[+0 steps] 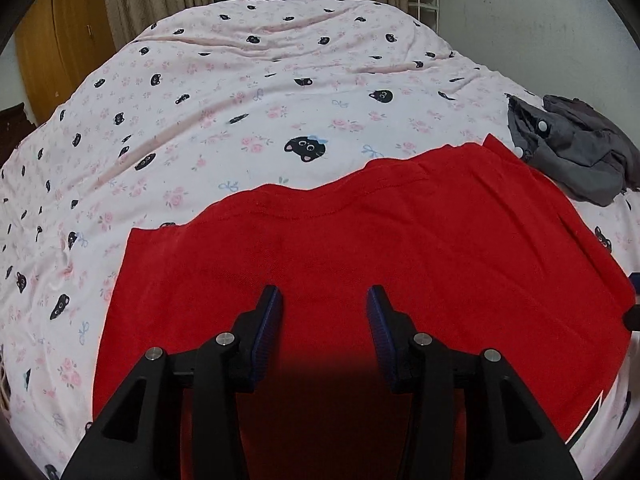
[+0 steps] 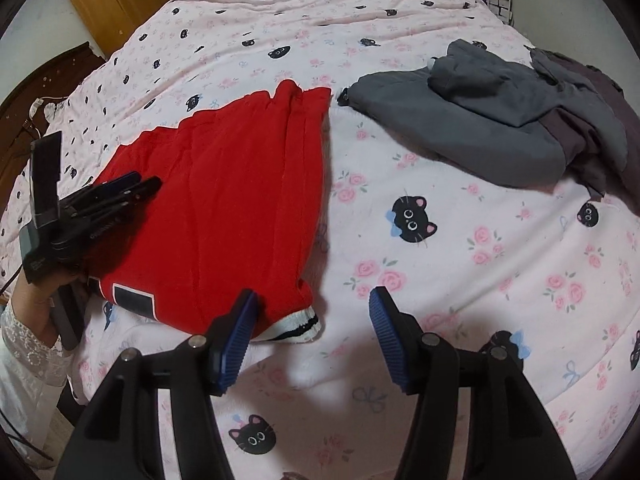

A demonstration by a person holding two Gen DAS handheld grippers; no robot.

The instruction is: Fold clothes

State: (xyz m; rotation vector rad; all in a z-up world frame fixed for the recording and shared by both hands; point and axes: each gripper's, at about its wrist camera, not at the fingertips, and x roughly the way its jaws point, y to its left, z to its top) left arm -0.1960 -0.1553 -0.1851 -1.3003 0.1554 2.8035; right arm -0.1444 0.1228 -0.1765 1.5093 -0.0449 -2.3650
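Note:
A red garment (image 1: 360, 264) lies folded flat on the bed. It also shows in the right wrist view (image 2: 224, 200), with a white-and-black ribbed cuff (image 2: 296, 326) at its near corner. My left gripper (image 1: 325, 300) is open and empty, hovering over the middle of the red cloth; it also shows in the right wrist view (image 2: 132, 188). My right gripper (image 2: 314, 300) is open and empty, its left fingertip just above the red garment's near corner, its right finger over bare sheet.
The bed has a pink sheet (image 1: 224, 92) with black cat faces and roses. A heap of grey and dark clothes (image 2: 520, 108) lies at the right, also in the left wrist view (image 1: 576, 152). A wooden wardrobe (image 1: 60, 48) and curtains stand behind.

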